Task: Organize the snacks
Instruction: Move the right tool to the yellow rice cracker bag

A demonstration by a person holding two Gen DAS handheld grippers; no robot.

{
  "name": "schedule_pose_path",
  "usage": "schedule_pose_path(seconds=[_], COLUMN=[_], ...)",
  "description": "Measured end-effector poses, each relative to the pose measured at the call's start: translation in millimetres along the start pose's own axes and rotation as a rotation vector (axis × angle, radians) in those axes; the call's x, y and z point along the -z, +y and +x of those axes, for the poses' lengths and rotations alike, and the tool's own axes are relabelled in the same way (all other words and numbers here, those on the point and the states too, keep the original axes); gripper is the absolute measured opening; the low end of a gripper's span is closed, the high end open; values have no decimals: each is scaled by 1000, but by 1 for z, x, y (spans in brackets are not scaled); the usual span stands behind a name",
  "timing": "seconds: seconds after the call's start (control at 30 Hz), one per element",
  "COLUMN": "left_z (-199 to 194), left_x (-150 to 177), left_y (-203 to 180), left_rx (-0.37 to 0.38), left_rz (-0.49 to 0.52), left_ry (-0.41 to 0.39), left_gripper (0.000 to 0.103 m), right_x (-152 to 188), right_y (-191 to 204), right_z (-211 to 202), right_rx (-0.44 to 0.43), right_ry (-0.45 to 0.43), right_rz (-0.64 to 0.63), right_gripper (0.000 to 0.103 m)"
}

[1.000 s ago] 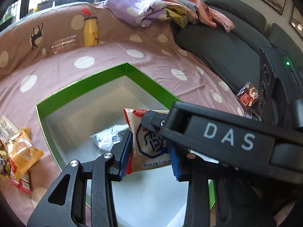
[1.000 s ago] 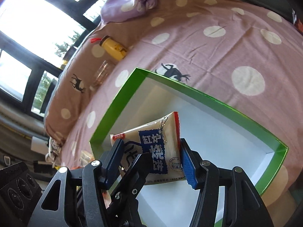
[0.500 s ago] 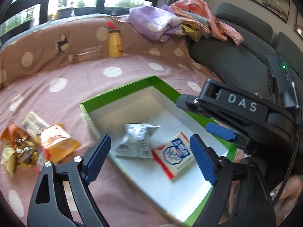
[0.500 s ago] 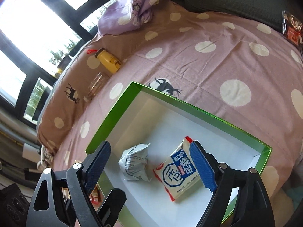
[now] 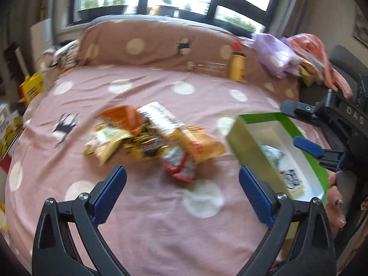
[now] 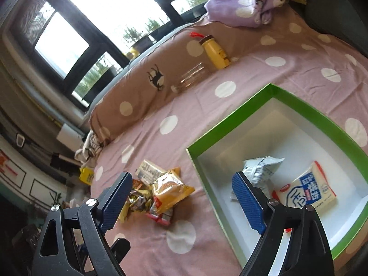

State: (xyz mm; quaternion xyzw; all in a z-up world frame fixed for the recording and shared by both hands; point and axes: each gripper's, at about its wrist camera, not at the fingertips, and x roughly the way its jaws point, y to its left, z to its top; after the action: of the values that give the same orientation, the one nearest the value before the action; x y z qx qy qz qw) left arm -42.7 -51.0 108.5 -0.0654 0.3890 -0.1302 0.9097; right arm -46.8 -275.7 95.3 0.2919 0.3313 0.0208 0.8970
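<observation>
Both grippers have let go of the white-and-blue packet (image 6: 307,191) they were clamped on a second ago; it now lies flat in the green box (image 6: 232,124) beside a crumpled silver packet (image 6: 260,169), and our views have swung away from the box toward the loose snack pile (image 5: 151,135) on the bed (image 5: 142,218). Our left gripper (image 5: 182,195) has just been opening and stands wide apart with nothing between its pads, hovering over bare bedspread short of the pile. Our right gripper (image 6: 182,197) has likewise been opening, jaws apart and empty, straddling the box's near-left corner. The pile sits near the middle of the bed, just off the box's left wall. We judge the next step is picking another snack, and to do it well we should single out a packet on the pile's near edge, such as the red-and-silver one (image 5: 179,165), come down over it with the pads either side of its short width, and close only once the neighbouring yellow bag (image 5: 200,146) is clear of the jaws.
</observation>
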Motion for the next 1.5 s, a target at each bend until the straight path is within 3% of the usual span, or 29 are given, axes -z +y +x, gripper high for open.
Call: schedule_pose_path(seconds=[0.07,0.23,0.37,0.57,0.67,0.93,1.03,1.1,1.17,1.4,1.5], left_z=[4,13,18,16,19,21,22,22,22,21,18], left_x=[5,14,15,15,15,17,18,18,18,18,18], left_y=[24,74,98,101,99,100,102,102,102,105,111], left_rx=[-51,-99,-110,-83,-81,-81,-84,-87,-87,-91,-94], left_rz=[-64,-210,-288,-298,-284,-266,-272,-273,-273,-281,-302], left_ry=[6,41,62,70,82,94,98,101,102,100,95], left_gripper=[99,99,99,99,99,99,99,99,99,99,99], right_x=[5,21,27,26,27,33,34,36,37,47,54], right_y=[13,41,60,77,74,60,57,56,54,63,72], right_z=[14,56,87,134,150,167,169,168,167,152,132], right_rx=[-8,-43,7,102,136,212,196,214,234,239,163], right_ry=[42,163,203,230,261,284,291,283,279,273,272], right_rz=[-30,-78,-139,-317,-343,-364,-363,-373,-381,-409,-399], right_gripper=[89,88,88,88,88,88,88,82,64,58,57])
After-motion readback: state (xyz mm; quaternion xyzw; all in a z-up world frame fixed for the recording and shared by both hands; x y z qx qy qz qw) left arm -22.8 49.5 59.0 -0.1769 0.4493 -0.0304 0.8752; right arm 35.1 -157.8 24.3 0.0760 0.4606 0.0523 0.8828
